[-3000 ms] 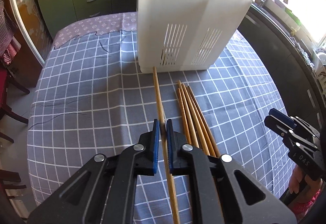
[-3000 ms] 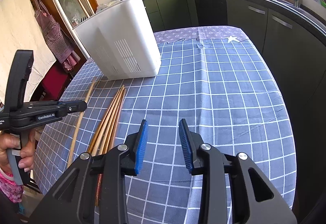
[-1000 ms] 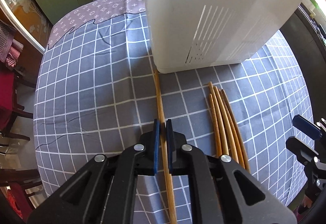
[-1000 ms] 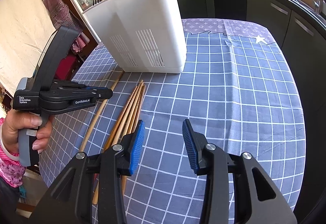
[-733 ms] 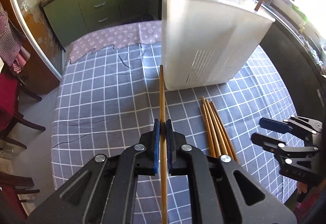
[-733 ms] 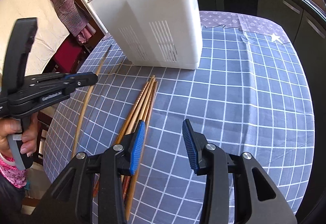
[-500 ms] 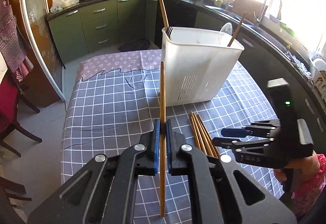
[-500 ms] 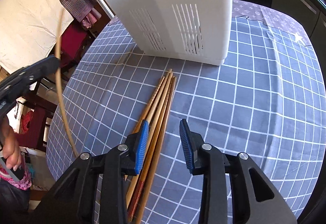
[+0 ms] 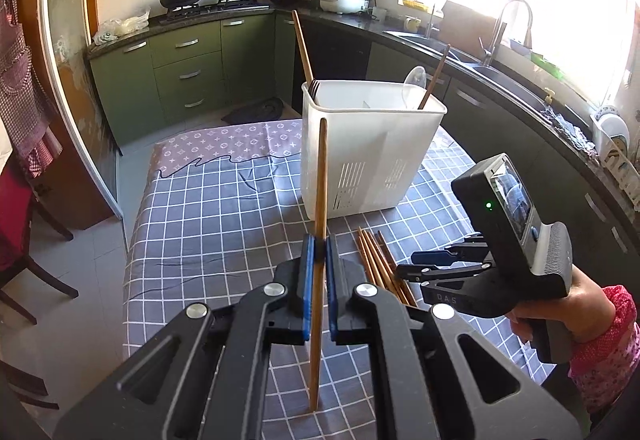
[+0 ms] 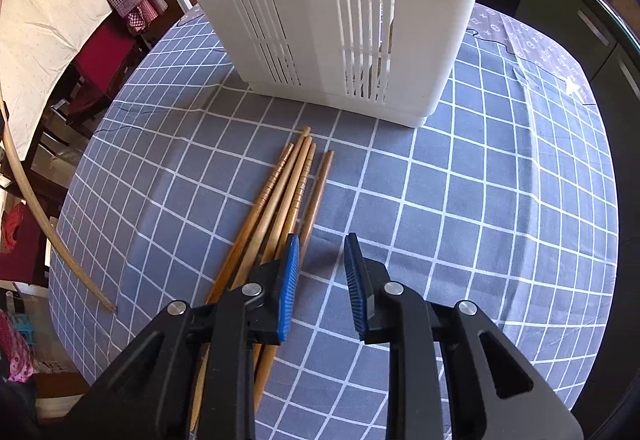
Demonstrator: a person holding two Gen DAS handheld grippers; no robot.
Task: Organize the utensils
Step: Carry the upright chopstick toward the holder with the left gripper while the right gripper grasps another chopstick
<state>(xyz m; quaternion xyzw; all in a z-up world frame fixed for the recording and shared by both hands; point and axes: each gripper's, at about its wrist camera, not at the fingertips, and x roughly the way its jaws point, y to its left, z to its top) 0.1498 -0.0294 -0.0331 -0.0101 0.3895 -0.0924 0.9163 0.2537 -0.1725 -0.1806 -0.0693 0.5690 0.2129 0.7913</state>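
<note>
My left gripper (image 9: pixel 318 252) is shut on one long wooden chopstick (image 9: pixel 320 199) and holds it upright above the checked tablecloth. Behind it stands the white slotted utensil caddy (image 9: pixel 368 143). A bundle of several wooden chopsticks (image 10: pixel 288 191) lies on the cloth in front of the caddy (image 10: pixel 340 19). My right gripper (image 10: pixel 320 268) hangs low over the bundle's near end with its jaws closing. Only cloth shows between its pads, and the sticks pass under its left finger. The left wrist view shows the right gripper (image 9: pixel 406 264) beside the bundle (image 9: pixel 376 260). The held chopstick (image 10: pixel 36 207) arcs along the right wrist view's left edge.
A fork, a spoon and wooden handles stand in the caddy. The table (image 9: pixel 192 224) drops to the floor on its left side, where dark chairs (image 9: pixel 24 260) stand. Green cabinets and a sink counter (image 9: pixel 520 87) run behind and to the right. A person's hand (image 9: pixel 568 304) holds the right gripper.
My left gripper has lifted the chopstick off the cloth and tipped it upright. My right gripper has dropped closer to the bundle and its jaws have narrowed.
</note>
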